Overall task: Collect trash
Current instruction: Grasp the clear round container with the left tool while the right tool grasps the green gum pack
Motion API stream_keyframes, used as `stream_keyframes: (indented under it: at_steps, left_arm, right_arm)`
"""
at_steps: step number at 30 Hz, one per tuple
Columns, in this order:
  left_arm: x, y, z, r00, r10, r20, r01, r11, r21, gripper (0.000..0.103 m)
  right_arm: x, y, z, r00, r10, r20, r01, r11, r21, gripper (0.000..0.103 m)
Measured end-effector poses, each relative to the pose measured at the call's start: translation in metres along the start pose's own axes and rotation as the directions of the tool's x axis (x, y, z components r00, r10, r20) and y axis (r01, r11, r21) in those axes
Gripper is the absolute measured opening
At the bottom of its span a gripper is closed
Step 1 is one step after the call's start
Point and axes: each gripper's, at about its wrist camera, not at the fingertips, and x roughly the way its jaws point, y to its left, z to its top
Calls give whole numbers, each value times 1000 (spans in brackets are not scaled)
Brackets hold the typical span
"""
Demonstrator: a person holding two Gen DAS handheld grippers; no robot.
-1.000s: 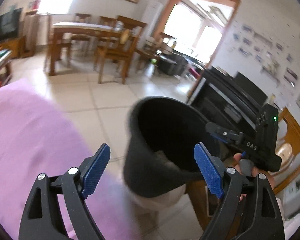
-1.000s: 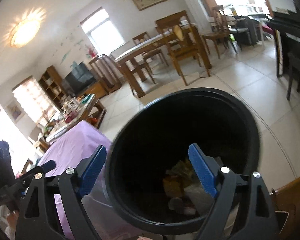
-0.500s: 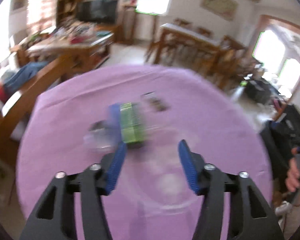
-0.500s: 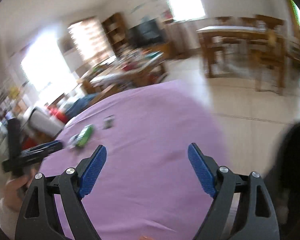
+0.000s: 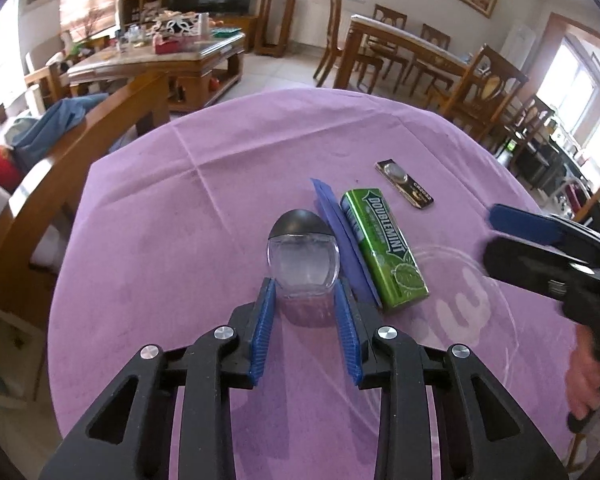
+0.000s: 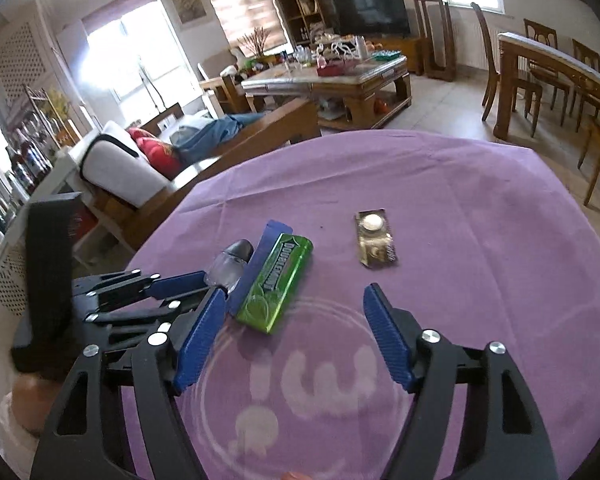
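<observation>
Living-dining room w/ wood furniture frames a round table under a purple cloth (image 5: 148,200), where the trash lies in a tight group near the middle. A small clear bottle (image 5: 303,260) w/ a dark rounded cap lies flat on the cloth, cap toward the far side. The left gripper (image 5: 305,300) points down at it, blue pads either side of the bottle's near end; the jaws are closing, and whether the pads already press the plastic can't be told. Touching the bottle's right side is a blue flat piece (image 5: 340,240), and against that a green Doublemint gum pack (image 5: 382,246). Farther right & beyond, apart from the rest, lies a dark blister card (image 5: 404,184) w/ a round silvery cell in it.

Right gripper (image 6: 296,328) hangs over the near part of the table, above a faint white print under a clear round cover (image 6: 384,364). Its jaws stand apart & are closing, w/ nothing gripped; the gum pack's near end lies just beyond the left pad. In the right wrist view the left gripper comes in from the left, pads at the bottle. A person's hand (image 5: 584,372) on the right tool's grip shows at the left view's right edge.

Behind: cluttered coffee table, TV, dining table & chairs.
</observation>
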Motion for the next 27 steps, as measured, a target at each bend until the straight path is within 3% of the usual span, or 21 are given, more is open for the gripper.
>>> stream_keyframes:
  at_steps: [5, 10, 13, 14, 18, 27]
  left_arm:
    - [5, -2, 3, 1000, -5, 4, 5, 1000, 0, 31]
    - [4, -2, 0, 1000, 6, 3, -6, 1000, 6, 31]
    - [4, 1, -2, 1000, 13, 0, -13, 1000, 6, 31]
    - [4, 1, -1, 1000, 22, -4, -21, 1000, 5, 31]
    - [7, -5, 3, 999, 34, -8, -34, 999, 17, 30]
    - [24, -17, 20, 998, 55, -14, -54, 997, 62, 31]
  right_arm:
    - [37, 9, 9, 998, -28, -61, 27, 1000, -5, 60]
    - [47, 7, 5, 996, -13, -89, 12, 1000, -15, 54]
    - [45, 4, 4, 994, -59, -95, 56, 998, -29, 34]
    - [44, 1, 4, 993, -73, -96, 70, 997, -36, 32]
    - [44, 1, 3, 987, -136, -87, 129, 988, -83, 32]
    - [49, 5, -3, 982, -183, -44, 173, 969, -174, 31]
